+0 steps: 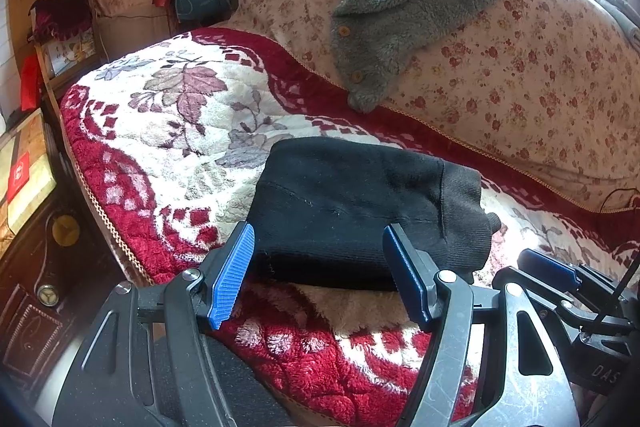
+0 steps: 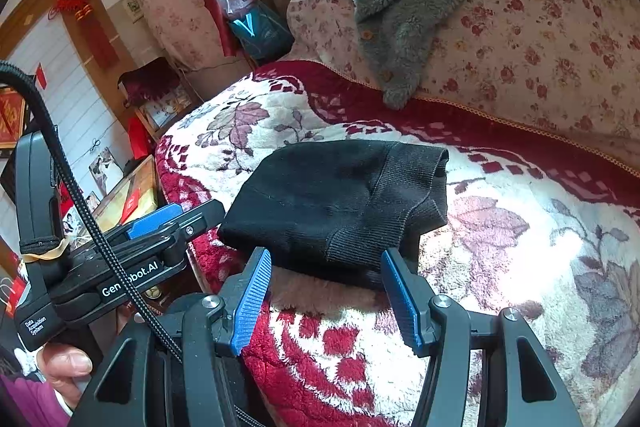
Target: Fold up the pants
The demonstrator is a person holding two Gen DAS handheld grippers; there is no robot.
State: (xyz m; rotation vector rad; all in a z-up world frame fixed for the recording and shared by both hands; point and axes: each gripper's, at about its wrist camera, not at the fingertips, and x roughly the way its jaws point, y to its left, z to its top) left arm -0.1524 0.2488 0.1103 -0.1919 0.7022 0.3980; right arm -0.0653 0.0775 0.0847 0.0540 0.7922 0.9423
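Nearest to me, the left gripper (image 1: 316, 267) hangs over the front edge of the red-and-cream floral blanket (image 1: 168, 115), its blue pads spread wide with nothing between them. The right gripper (image 2: 326, 291) sits just beside it, jaws likewise parted and empty, angled down at the same spot. Both look backed off so the bundle can lie undisturbed, I'd judge.

Just beyond the fingertips lie the black pants (image 1: 360, 211), folded into a compact thick packet on the blanket, with a ribbed band, waistband or cuff, turned to the right side. The near edge of the packet falls right at the fingertips in both views; whether a pad brushes the cloth I cannot say, the black fabric swallows the outline there. To my eye the folding is done or nearly so, the packet resting square on the soft surface.

Further back, a flower-print cover (image 1: 520, 75) drapes the sofa's backrest, and a grey fleece jacket (image 1: 404, 7) with wooden buttons is slung over it, well apart from the pants and out of the way of the work.
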